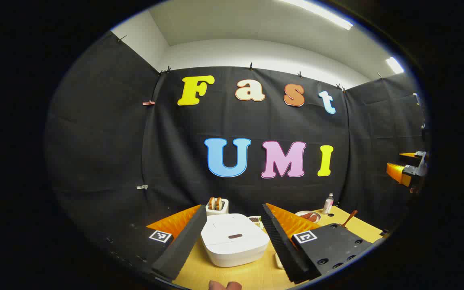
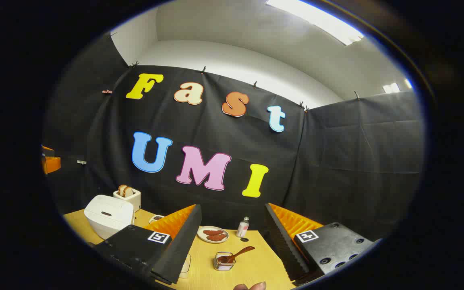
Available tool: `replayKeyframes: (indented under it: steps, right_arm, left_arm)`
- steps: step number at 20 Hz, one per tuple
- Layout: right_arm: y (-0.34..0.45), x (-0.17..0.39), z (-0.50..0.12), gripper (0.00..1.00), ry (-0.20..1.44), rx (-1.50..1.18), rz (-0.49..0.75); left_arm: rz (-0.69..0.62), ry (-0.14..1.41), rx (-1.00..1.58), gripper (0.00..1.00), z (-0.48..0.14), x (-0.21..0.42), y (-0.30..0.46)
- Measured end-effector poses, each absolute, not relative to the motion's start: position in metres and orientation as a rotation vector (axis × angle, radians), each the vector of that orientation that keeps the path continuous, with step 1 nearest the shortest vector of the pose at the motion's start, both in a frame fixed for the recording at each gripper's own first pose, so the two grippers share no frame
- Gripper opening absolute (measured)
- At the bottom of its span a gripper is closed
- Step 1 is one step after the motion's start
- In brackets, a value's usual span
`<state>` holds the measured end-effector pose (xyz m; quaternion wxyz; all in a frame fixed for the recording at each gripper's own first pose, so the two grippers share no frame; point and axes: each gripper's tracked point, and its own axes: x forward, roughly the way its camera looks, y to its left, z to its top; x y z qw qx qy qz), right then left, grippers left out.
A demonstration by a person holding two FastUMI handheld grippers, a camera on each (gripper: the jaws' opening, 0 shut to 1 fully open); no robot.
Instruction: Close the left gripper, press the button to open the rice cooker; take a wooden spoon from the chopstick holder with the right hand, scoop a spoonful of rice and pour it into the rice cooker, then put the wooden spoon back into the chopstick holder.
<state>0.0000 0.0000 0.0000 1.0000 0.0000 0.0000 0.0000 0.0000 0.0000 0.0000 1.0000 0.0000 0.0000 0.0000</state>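
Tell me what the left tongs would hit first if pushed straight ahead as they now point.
Probably the rice cooker: it sits, lid closed, between the open left tongs and just ahead. Depth is unclear, so they might pass over its top.

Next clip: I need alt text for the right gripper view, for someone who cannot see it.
The right gripper, open, hangs above a yellow table, framing a wire chopstick holder with a wooden spoon leaning out of it. Behind stand a plate of food and a small bottle; far left, a closed white rice cooker beside a toaster.
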Motion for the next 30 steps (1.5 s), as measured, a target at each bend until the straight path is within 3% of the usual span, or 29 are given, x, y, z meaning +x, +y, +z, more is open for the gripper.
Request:
replayKeyframes:
  steps: [30]
  right_arm:
    - [0.0,-0.006,-0.008,0.97,0.008,-0.008,-0.015]
  left_arm:
    - [-0.031,0.026,0.035,0.94,-0.009,0.006,-0.009]
